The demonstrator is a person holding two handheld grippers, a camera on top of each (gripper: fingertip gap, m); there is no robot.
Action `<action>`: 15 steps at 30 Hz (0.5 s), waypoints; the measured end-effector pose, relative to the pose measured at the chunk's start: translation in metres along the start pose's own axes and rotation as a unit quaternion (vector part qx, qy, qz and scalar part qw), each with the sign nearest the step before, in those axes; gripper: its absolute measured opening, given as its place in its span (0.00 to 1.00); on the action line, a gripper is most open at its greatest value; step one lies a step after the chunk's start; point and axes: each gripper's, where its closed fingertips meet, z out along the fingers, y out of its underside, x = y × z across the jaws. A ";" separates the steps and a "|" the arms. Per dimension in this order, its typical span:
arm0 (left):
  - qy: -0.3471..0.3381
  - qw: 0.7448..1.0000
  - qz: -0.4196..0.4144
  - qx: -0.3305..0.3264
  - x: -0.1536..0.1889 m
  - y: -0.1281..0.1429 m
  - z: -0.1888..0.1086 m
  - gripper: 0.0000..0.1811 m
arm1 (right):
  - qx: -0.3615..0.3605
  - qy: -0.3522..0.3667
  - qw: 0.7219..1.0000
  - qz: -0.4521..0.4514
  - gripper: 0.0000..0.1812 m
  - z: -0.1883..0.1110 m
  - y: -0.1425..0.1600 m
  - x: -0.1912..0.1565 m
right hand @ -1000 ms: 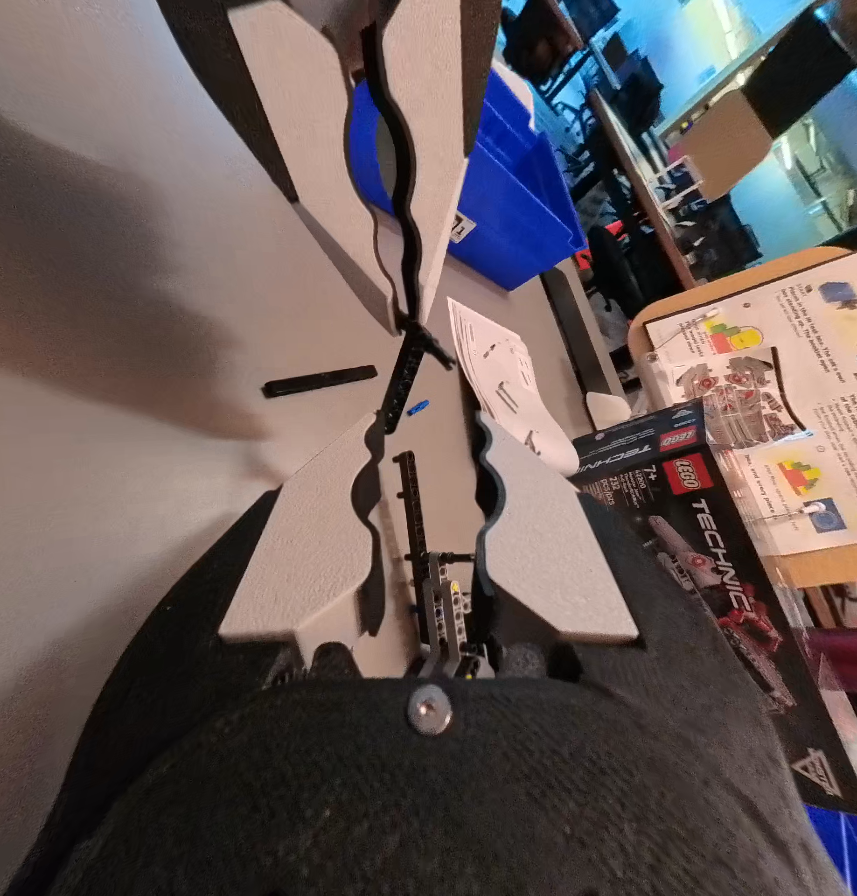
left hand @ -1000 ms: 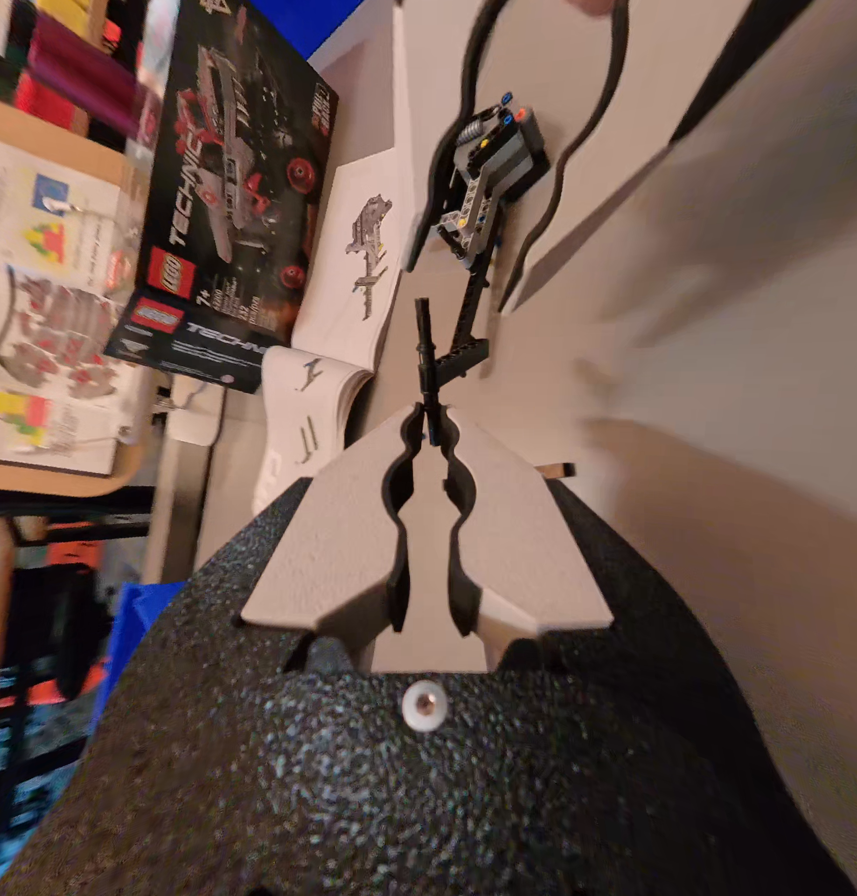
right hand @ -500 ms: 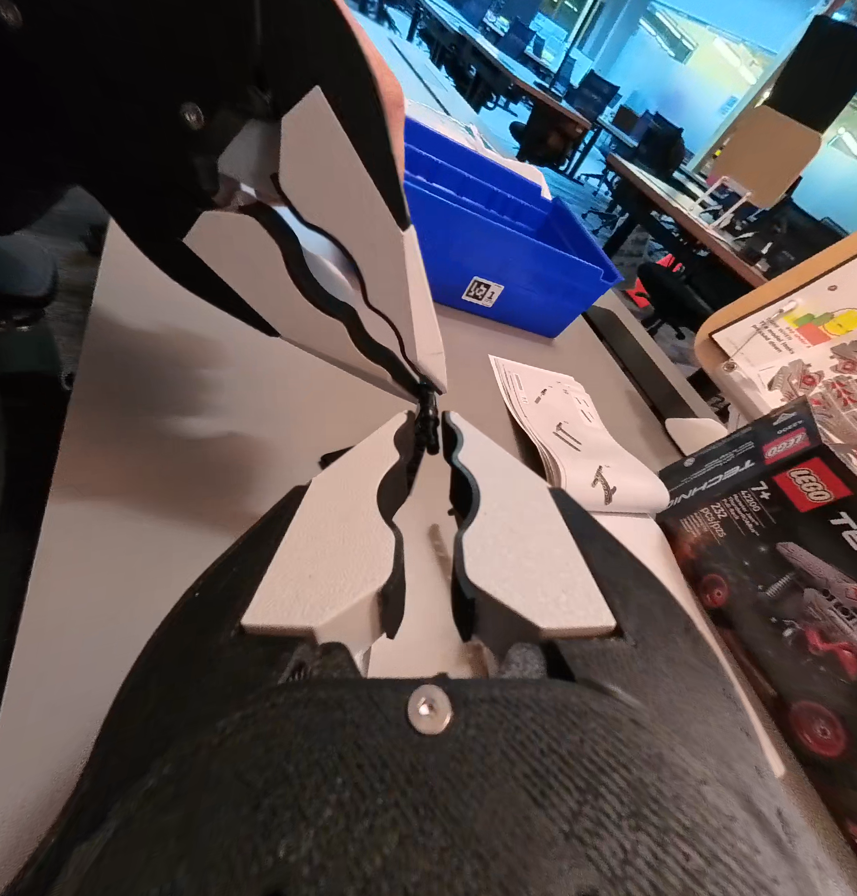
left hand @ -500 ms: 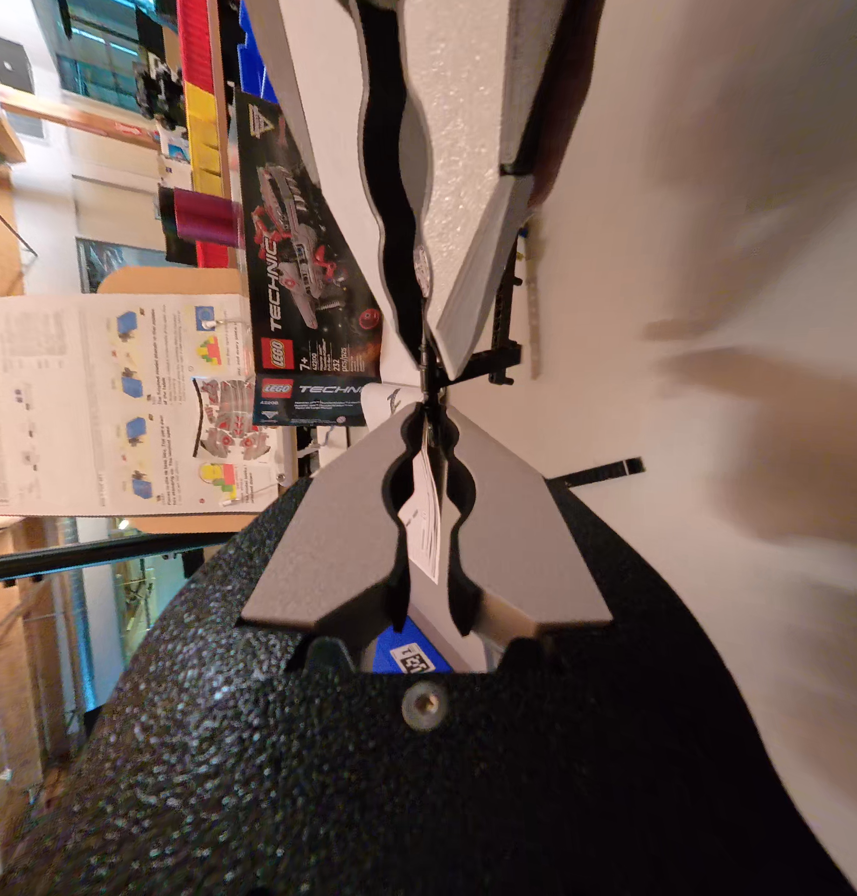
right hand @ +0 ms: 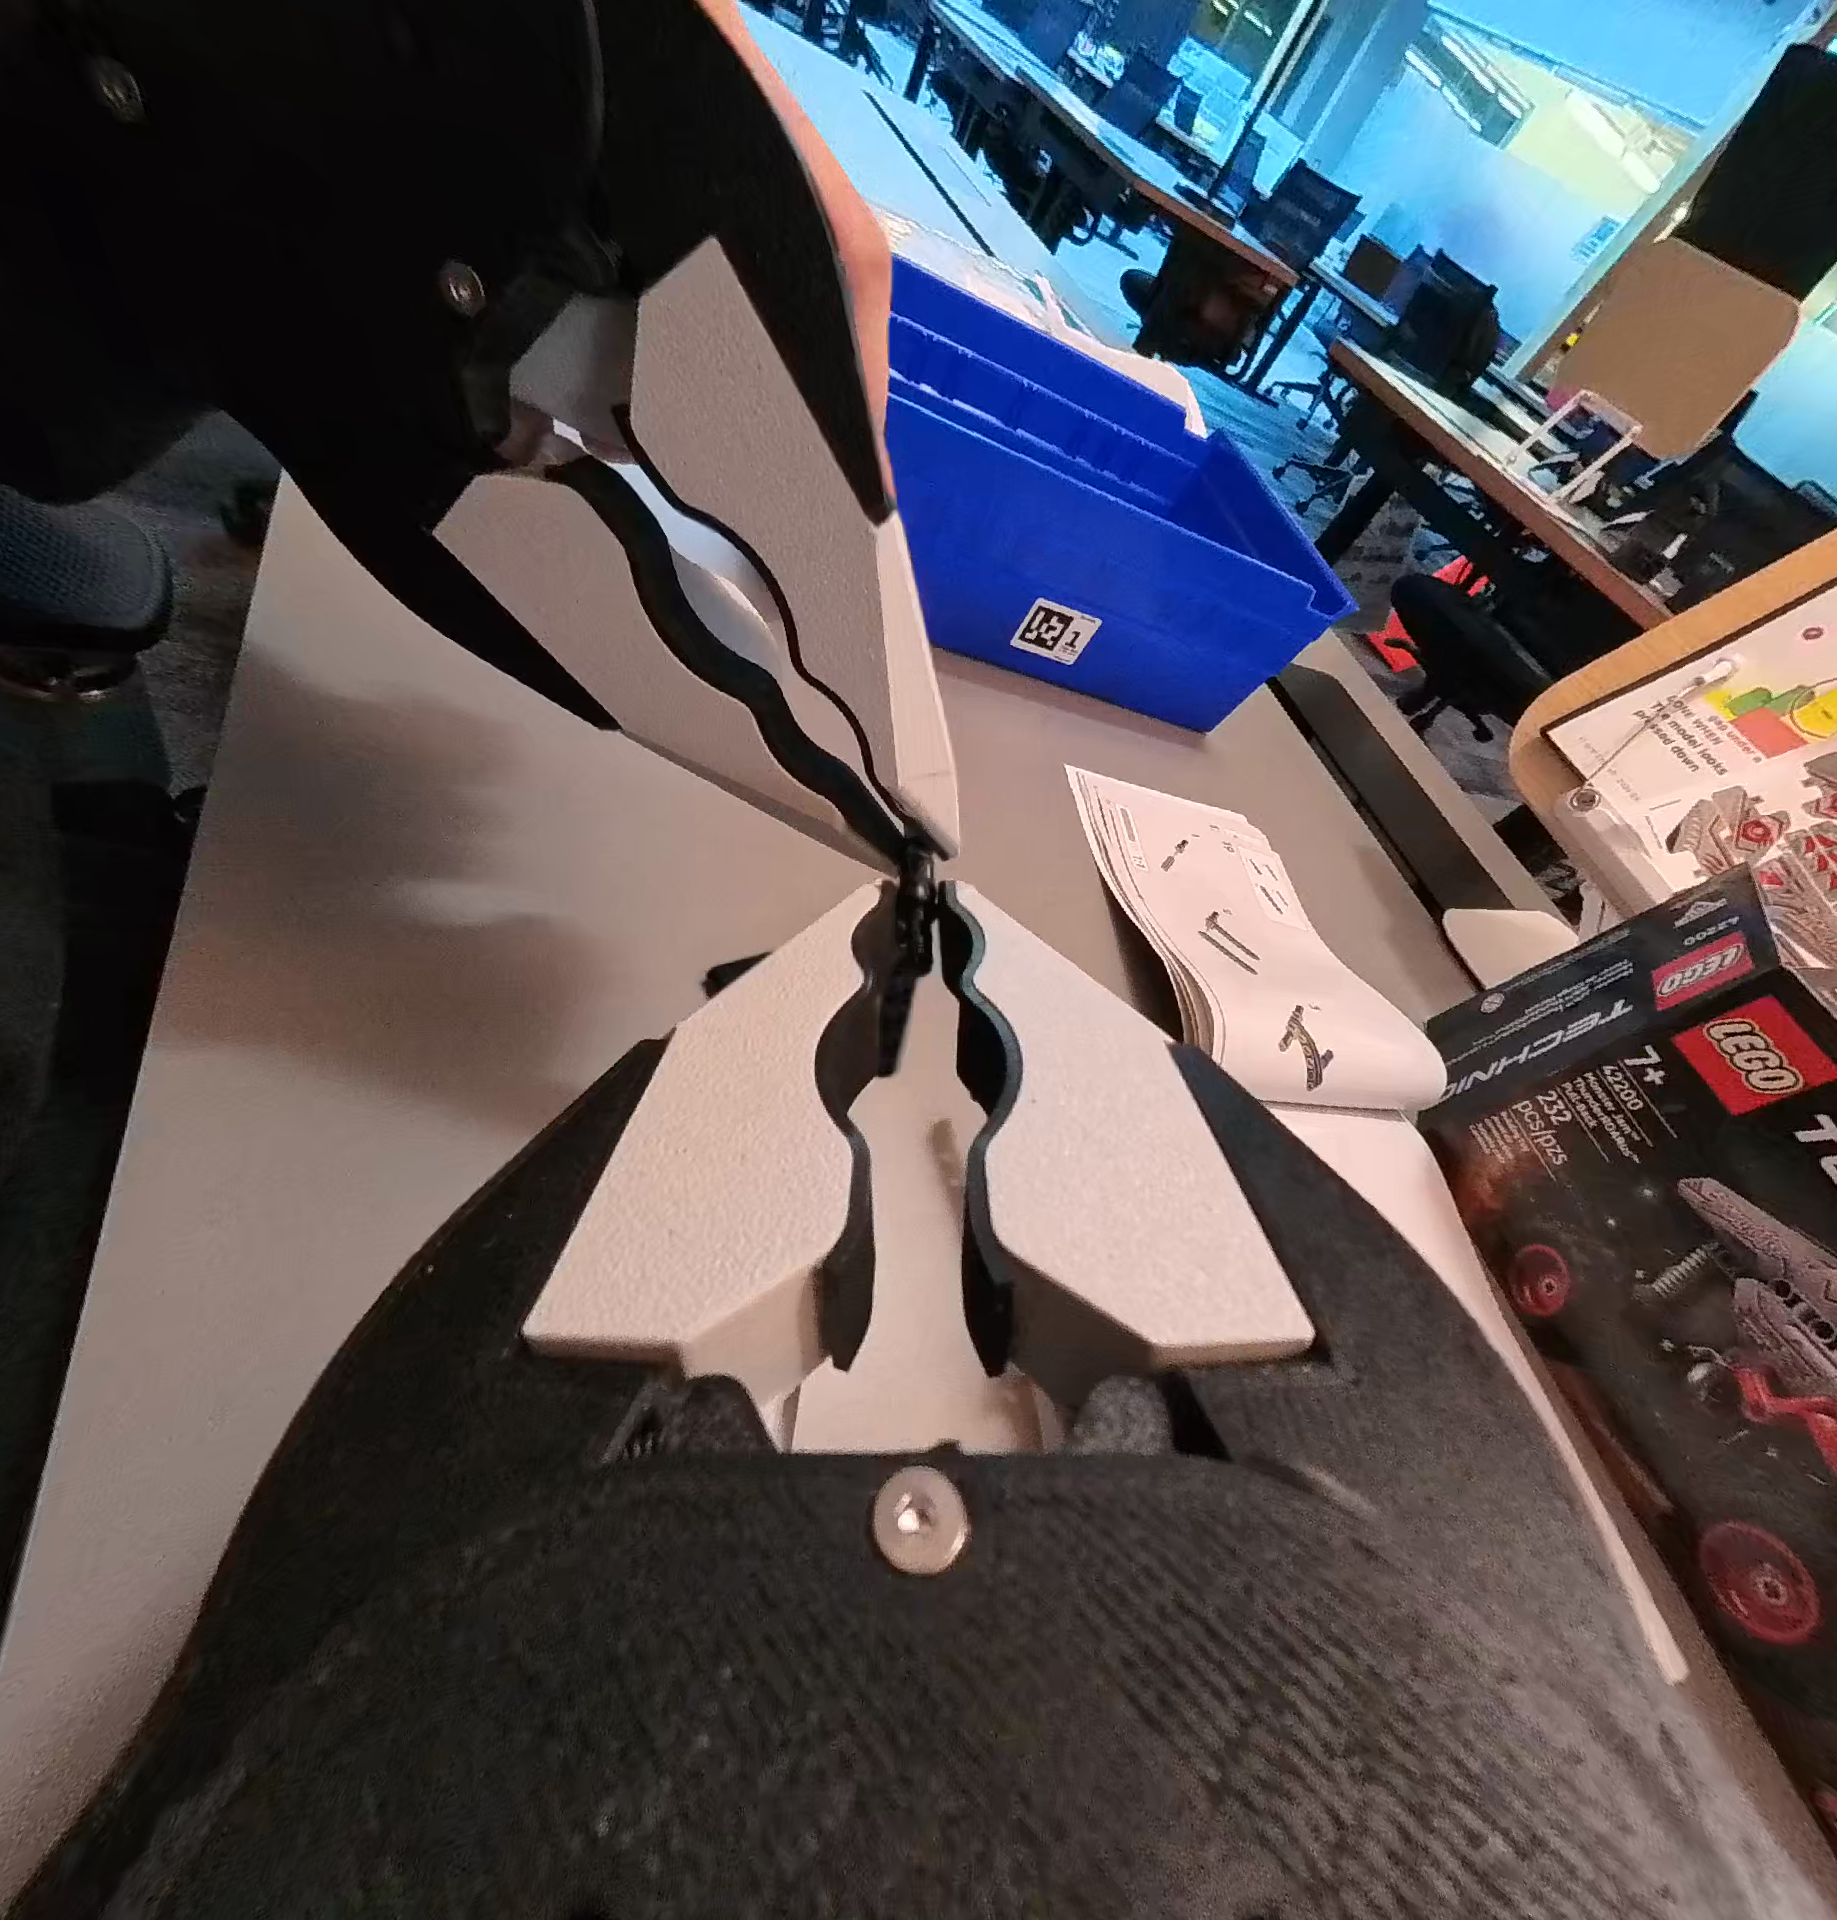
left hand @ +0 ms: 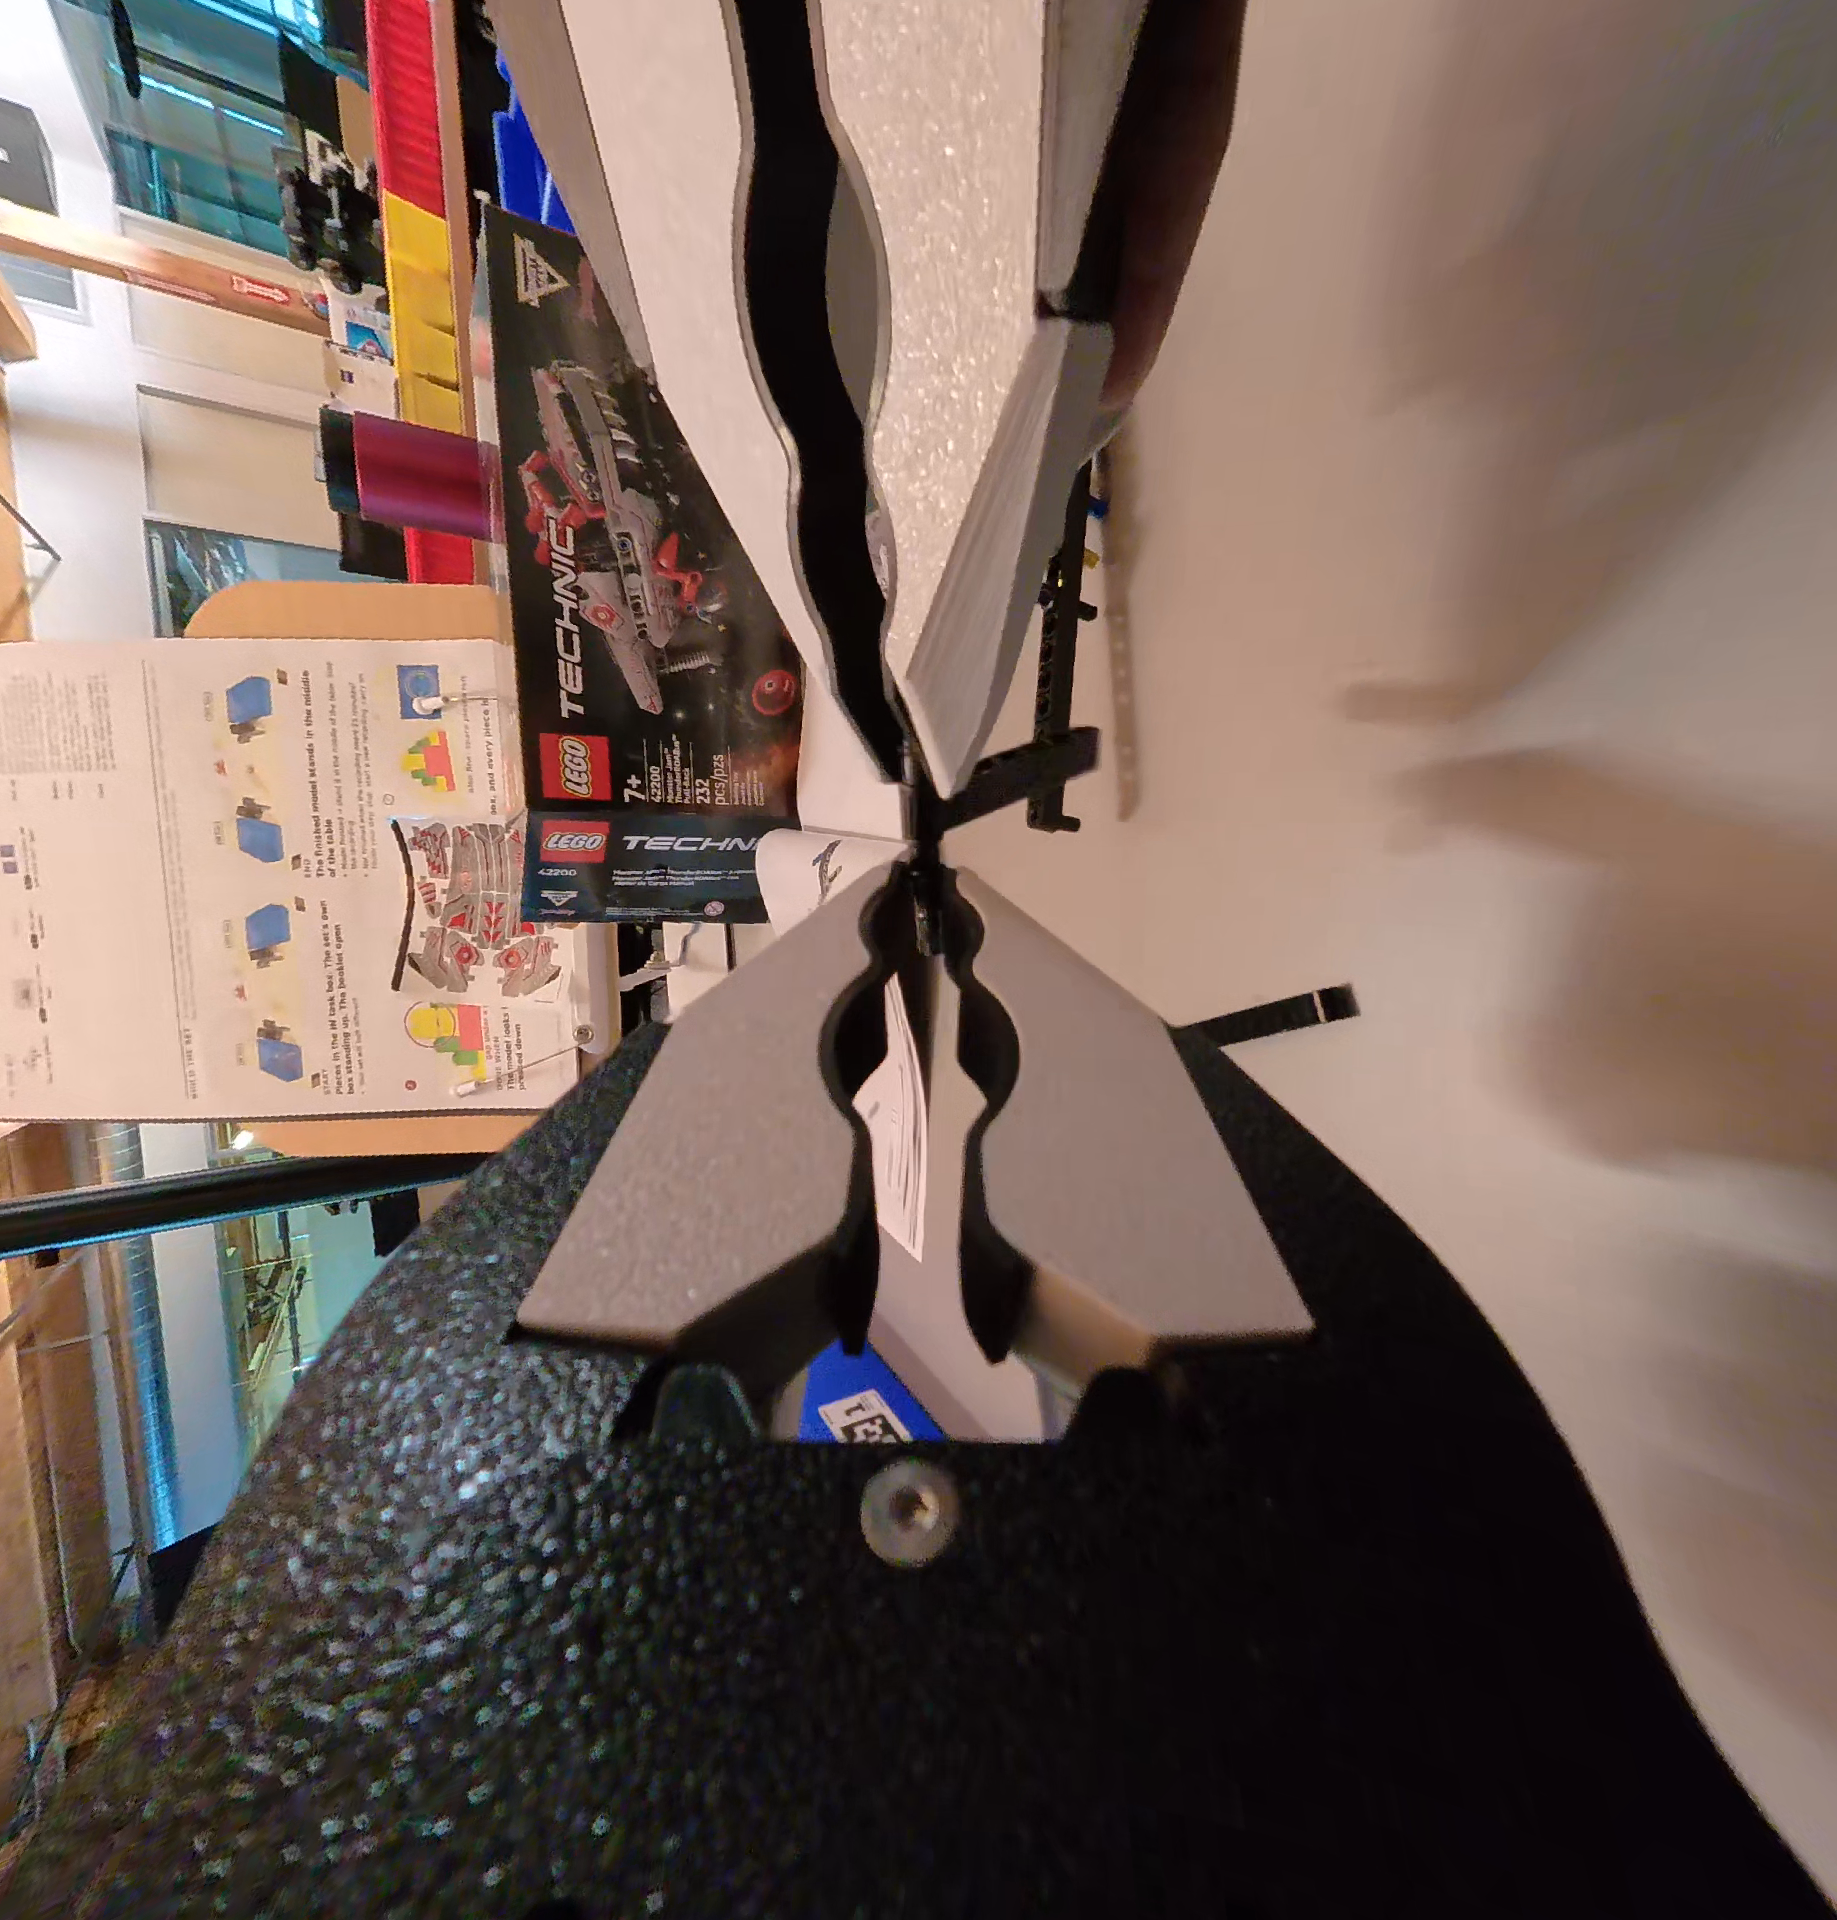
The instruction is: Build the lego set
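Both grippers meet tip to tip above the pale surface [right hand: 394, 935].

Left gripper [left hand: 924, 894]: jaws clenched on a thin black pin [left hand: 922, 831] at the very tips.

Right gripper [right hand: 919, 914]: jaws clenched on a black beam [right hand: 898, 987], which joins the pin where the tips meet.

In the left wrist view the beam's far end, with its crosspiece, shows at 1 o'clock of the tips.

Set box [right hand: 1672, 1195] at 3 o'clock in the right wrist view; open booklet [right hand: 1236, 935] beside it; blue bin [right hand: 1080, 520] at 12 o'clock. A loose black strip [left hand: 1278, 1013] lies on the surface.
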 end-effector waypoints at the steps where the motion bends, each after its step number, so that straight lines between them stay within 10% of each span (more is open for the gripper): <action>1: 0.001 1.000 0.000 -0.002 0.001 0.001 0.001 0.02 | 0.004 0.001 1.000 0.000 0.03 -0.001 -0.001 0.001; 15: 0.010 0.999 -0.016 0.030 0.004 0.000 0.002 0.02 | 0.007 -0.028 0.998 0.052 0.01 -0.003 0.004 0.000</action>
